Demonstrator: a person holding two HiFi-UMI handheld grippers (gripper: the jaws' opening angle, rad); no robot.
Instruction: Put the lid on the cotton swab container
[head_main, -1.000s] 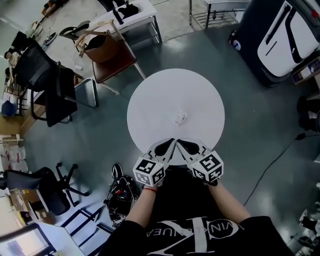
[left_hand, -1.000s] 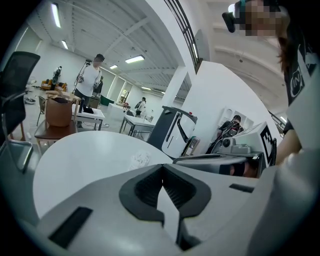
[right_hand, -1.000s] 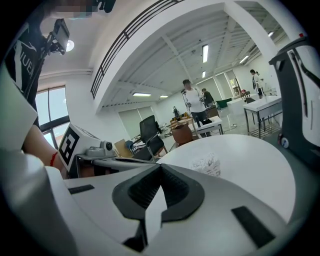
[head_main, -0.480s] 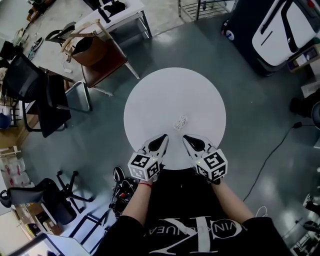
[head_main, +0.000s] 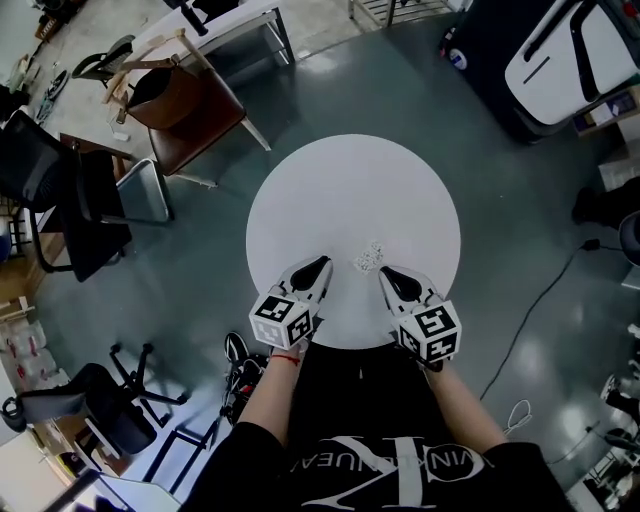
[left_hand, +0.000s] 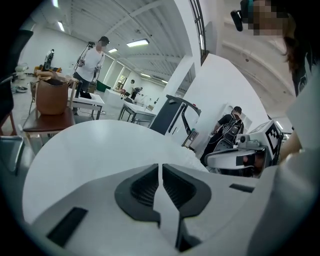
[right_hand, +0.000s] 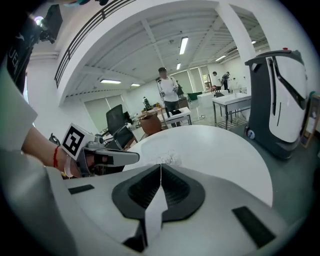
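A small clear cotton swab container (head_main: 369, 257) sits on the round white table (head_main: 350, 190), toward its near side. At this size I cannot tell a lid apart from the container. My left gripper (head_main: 320, 264) lies just left of it with jaws shut and empty. My right gripper (head_main: 384, 271) lies just to its near right, also shut and empty. In the right gripper view the container (right_hand: 170, 158) shows as a pale clear clump just beyond the closed jaw tips (right_hand: 160, 165), with the left gripper (right_hand: 107, 157) to its left. The left gripper view shows shut jaws (left_hand: 160, 167) and the right gripper (left_hand: 235, 157) at right.
A chair with a brown bag (head_main: 165, 95) and a dark chair (head_main: 85, 195) stand left of the table. A large dark and white machine (head_main: 560, 60) stands at the upper right. A cable (head_main: 540, 320) runs over the floor at right. People stand far behind.
Both grippers have moved forward from the table's near edge and spread apart, so that they now flank the container. Both stay shut.
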